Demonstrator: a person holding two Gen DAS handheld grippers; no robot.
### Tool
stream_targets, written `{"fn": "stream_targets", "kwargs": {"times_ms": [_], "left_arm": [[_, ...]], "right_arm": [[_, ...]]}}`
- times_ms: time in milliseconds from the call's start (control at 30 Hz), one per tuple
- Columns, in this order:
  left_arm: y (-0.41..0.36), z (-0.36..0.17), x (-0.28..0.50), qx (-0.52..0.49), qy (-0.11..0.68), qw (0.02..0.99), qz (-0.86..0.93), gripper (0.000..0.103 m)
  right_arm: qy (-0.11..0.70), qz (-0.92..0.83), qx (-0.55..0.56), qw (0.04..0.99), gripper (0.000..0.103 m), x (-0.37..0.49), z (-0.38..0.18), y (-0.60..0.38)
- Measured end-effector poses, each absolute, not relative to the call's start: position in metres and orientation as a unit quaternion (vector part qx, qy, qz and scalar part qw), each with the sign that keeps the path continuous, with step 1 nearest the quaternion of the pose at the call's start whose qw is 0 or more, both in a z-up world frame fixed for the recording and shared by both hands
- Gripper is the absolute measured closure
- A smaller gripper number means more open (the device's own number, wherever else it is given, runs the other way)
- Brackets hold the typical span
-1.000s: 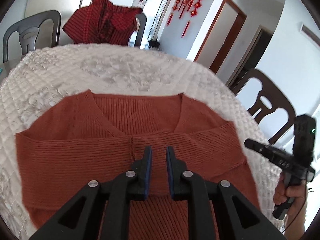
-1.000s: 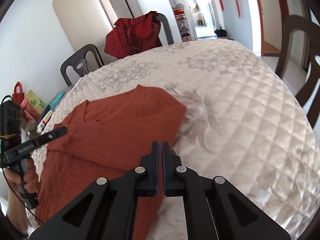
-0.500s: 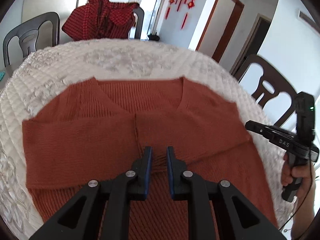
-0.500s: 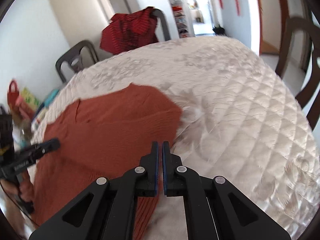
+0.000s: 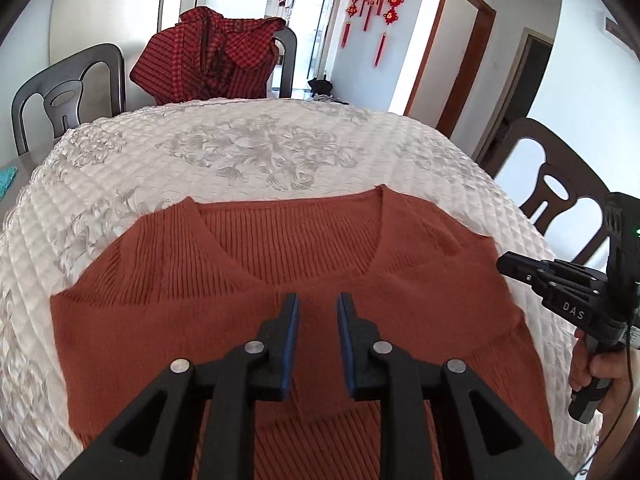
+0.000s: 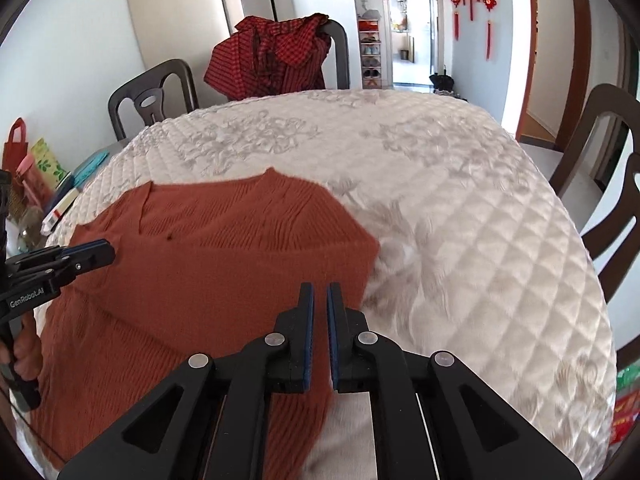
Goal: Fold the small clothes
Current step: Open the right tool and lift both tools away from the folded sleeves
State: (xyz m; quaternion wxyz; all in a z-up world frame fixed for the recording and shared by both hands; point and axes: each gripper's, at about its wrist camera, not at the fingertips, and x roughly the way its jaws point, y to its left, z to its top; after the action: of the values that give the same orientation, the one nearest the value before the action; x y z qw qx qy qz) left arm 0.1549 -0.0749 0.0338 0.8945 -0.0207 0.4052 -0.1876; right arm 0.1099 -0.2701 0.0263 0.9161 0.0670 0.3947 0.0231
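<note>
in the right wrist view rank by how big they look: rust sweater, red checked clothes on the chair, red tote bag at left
1. rust sweater, by far the largest
2. red checked clothes
3. red tote bag
The sweater is nearest the camera, which inflates it.

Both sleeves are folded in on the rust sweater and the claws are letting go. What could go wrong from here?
1. The left claw hangs just above where the folded sleeves meet on the sweater; its opening jaws could snag the ribbed knit and pull a sleeve back out.
2. The right claw, also opening, is at the sweater's right edge; a grab there might pinch the quilted table cover too.
3. The hem lies below both views, so the next fold could start crooked.
</note>
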Motion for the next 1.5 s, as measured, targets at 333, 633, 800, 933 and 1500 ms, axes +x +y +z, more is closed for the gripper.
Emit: {"fn": "stream_targets", "kwargs": {"times_ms": [333,633,800,933,1500], "left_arm": [[-0.075,0.022,0.16,-0.011,0.414,0.892,-0.181,0.081],[-0.069,0.028,0.116,0.002,0.409,0.89,-0.204,0.081],[-0.065,0.022,0.114,-0.004,0.417,0.889,-0.187,0.079],[-0.06,0.028,0.103,0.003,0.404,0.897,-0.179,0.079],[-0.022,0.051,0.052,0.007,0.384,0.92,-0.084,0.067]], "right_arm": [[0.411,0.017,0.07,0.909,0.093,0.128,0.016,-0.274],[0.403,0.061,0.055,0.911,0.093,0.08,0.027,-0.256],[0.414,0.063,0.055,0.906,0.093,0.072,0.017,-0.254],[0.404,0.062,0.052,0.911,0.093,0.064,0.026,-0.253],[0.383,0.103,0.077,0.915,0.066,0.026,0.052,-0.237]]}}
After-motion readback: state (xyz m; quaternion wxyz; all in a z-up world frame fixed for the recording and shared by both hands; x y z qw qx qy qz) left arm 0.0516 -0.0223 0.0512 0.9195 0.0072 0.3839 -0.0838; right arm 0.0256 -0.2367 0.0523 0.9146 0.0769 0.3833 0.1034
